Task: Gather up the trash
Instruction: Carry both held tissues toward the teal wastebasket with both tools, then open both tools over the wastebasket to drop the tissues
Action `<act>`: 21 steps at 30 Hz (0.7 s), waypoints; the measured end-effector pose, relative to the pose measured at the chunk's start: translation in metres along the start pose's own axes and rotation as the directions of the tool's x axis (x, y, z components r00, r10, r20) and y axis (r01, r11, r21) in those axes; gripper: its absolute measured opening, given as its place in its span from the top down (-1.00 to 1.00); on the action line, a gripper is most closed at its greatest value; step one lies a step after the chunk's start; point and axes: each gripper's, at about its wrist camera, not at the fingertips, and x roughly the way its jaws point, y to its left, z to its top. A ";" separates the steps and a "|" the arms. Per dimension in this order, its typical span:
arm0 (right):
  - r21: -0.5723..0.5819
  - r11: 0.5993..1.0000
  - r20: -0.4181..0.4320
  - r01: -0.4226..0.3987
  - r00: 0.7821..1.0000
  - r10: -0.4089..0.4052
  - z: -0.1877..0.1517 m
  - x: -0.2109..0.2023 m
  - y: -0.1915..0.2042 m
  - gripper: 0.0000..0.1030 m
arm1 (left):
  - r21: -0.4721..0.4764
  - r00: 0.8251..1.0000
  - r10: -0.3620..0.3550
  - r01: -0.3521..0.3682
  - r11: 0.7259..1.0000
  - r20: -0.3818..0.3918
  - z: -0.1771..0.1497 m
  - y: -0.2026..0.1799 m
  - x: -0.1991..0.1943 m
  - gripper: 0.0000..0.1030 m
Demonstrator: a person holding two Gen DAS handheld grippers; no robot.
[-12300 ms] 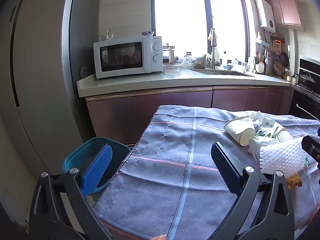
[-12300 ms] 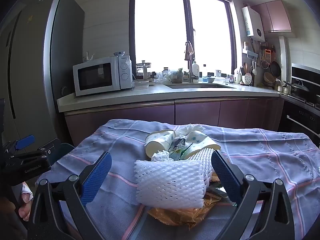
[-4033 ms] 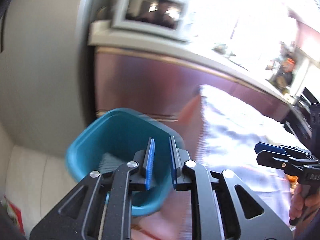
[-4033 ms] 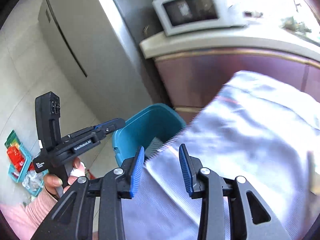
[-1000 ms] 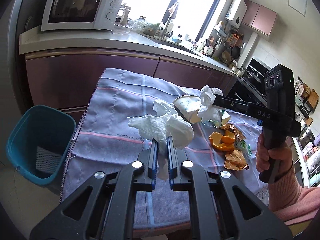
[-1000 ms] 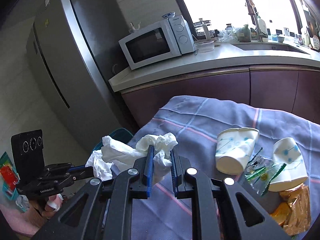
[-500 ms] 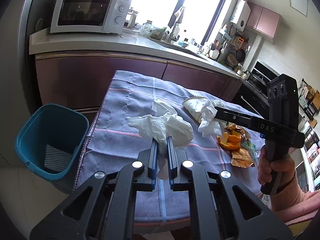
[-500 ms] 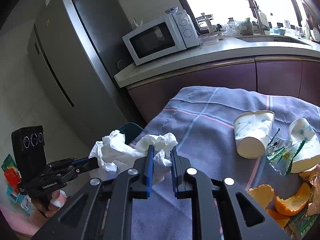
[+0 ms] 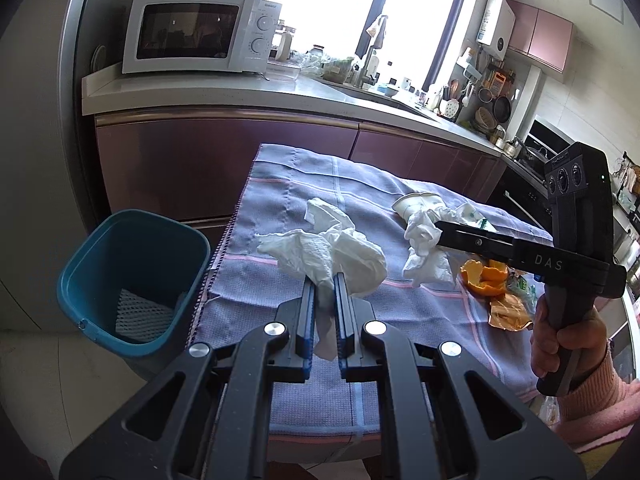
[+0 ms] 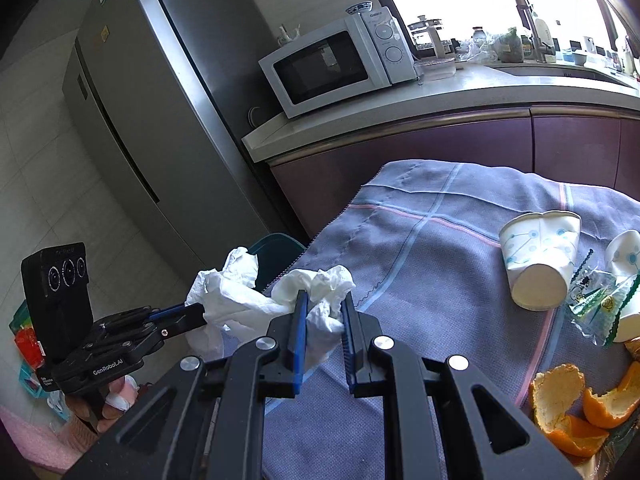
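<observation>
My left gripper [image 9: 323, 280] is shut on a crumpled white tissue [image 9: 332, 252] and holds it above the left part of the cloth-covered table [image 9: 280, 208]. My right gripper [image 10: 323, 300] is shut on a second white tissue [image 10: 320, 300]; in the left wrist view it [image 9: 438, 229] holds that tissue [image 9: 424, 248] above the table's middle. The teal trash bin [image 9: 132, 276] stands on the floor left of the table, with white foam netting [image 9: 140, 316] inside. In the right wrist view the left gripper [image 10: 188, 312] holds its tissue [image 10: 224, 292] near the bin [image 10: 276, 256].
Two paper cups [image 10: 540, 256], candy wrappers [image 10: 596, 304], orange peel [image 10: 580, 408] and a gold wrapper [image 9: 508, 314] lie on the table's right side. A counter with a microwave [image 9: 196, 32] runs behind. A grey fridge [image 10: 160, 120] stands left of the bin.
Both grippers, each still holding its tissue, have moved left toward the bin side of the table; the bin looms larger in the left wrist view.
</observation>
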 end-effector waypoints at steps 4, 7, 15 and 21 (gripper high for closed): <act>-0.018 1.000 -0.012 -0.015 1.000 0.015 0.003 0.011 0.009 0.72 | -0.005 0.999 0.041 -0.041 0.999 0.007 0.000 0.008 -0.005 0.82; -0.029 0.999 -0.025 -0.027 0.999 0.027 0.005 0.021 0.016 0.72 | -0.013 0.998 0.065 -0.065 0.998 0.012 0.000 0.016 -0.008 0.82; -0.063 0.996 -0.065 -0.063 0.996 0.058 0.014 0.053 0.035 0.72 | -0.053 0.988 0.151 -0.149 0.987 0.031 0.002 0.048 -0.019 0.82; -0.110 0.990 -0.098 -0.083 0.993 0.072 0.022 0.081 0.055 0.71 | -0.099 0.972 0.233 -0.230 0.968 0.023 0.005 0.085 -0.020 0.82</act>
